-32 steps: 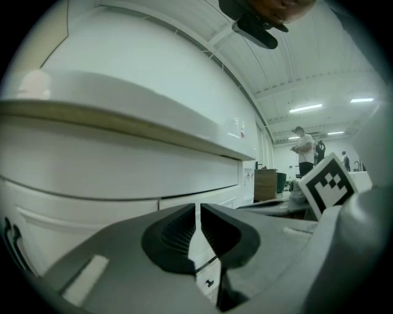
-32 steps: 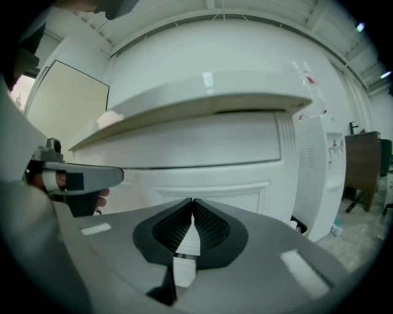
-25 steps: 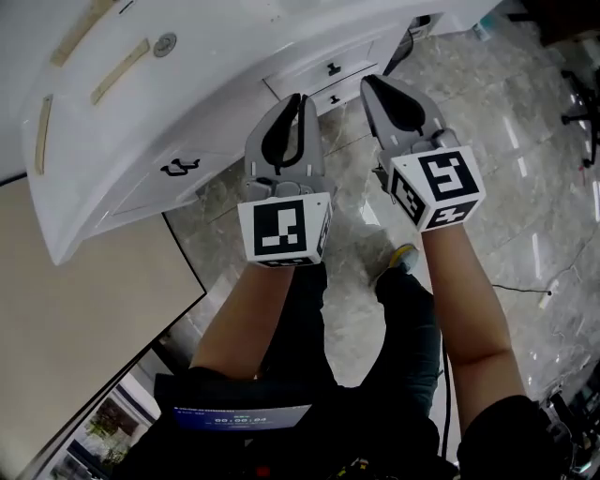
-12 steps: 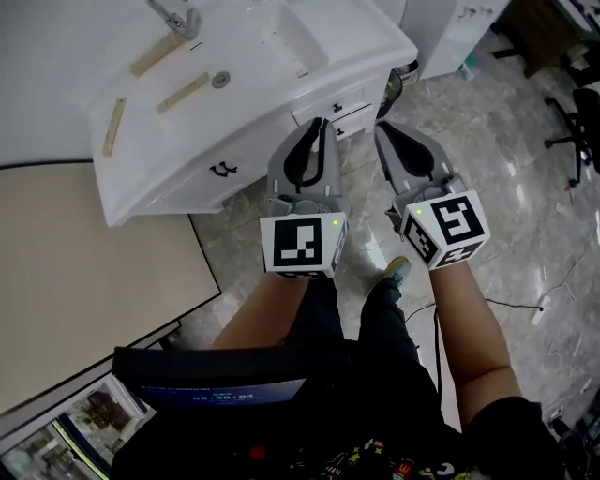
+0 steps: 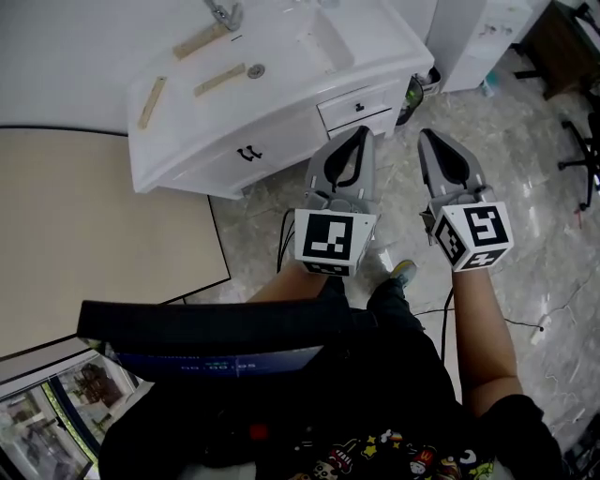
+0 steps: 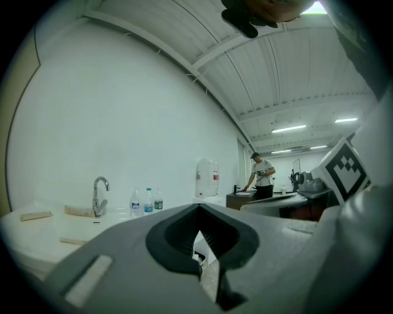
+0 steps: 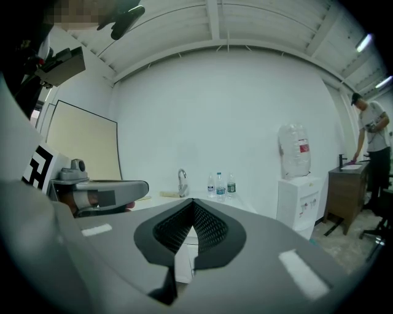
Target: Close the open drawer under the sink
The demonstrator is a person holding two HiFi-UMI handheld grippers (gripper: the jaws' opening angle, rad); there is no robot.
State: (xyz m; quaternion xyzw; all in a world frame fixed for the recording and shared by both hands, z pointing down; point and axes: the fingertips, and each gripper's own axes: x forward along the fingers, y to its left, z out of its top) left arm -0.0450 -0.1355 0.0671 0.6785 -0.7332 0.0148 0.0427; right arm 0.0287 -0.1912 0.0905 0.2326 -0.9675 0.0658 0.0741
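Farther from the white vanity sink cabinet (image 5: 281, 94) than 1 s ago. Grey left gripper (image 5: 358, 139) & grey right gripper (image 5: 431, 141) have jaws pressed together, empty, well short of its white top drawer (image 5: 356, 106), which prob. still needs pushing.

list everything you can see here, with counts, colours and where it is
sink vanity: one, white, against the wall
faucet: one, chrome, behind the basin
strips: three, beige, on the sink top
drawer: one, white, right side of the vanity front
water bottles: three, clear, back of the sink top
water dispenser: one, white, right of the vanity
board: one, beige, left of the vanity
person: one, far right
left gripper: grey, shut, empty
right gripper: grey, shut, empty
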